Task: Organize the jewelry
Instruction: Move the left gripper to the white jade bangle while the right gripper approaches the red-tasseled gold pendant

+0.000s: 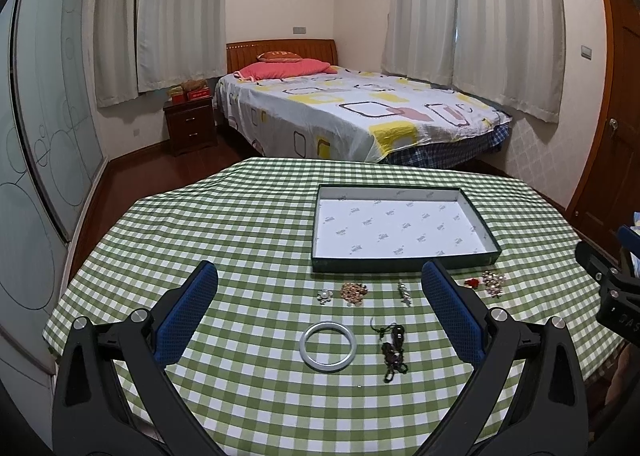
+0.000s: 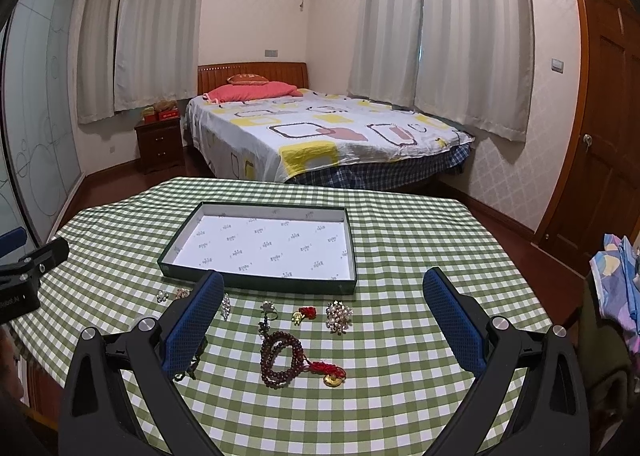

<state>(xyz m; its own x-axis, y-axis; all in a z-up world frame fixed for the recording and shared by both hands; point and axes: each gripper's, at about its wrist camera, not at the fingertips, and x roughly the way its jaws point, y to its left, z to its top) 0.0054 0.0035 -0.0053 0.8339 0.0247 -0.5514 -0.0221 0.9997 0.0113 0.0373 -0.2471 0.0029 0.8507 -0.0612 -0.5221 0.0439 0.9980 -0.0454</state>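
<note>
An empty shallow box with a white printed lining stands on the green checked table; it also shows in the right wrist view. Jewelry lies in front of it. In the left wrist view: a white bangle, a dark pendant cord, a pearl flower brooch, a copper brooch and a silver pin. In the right wrist view: a brown bead bracelet with a gold charm, a pearl cluster brooch, a red-and-gold charm and a ring. My left gripper and right gripper are open, empty, above the table.
The table has a green checked cloth. A bed stands beyond its far edge, a nightstand to the left, a wooden door on the right. Patterned fabric hangs at the right edge.
</note>
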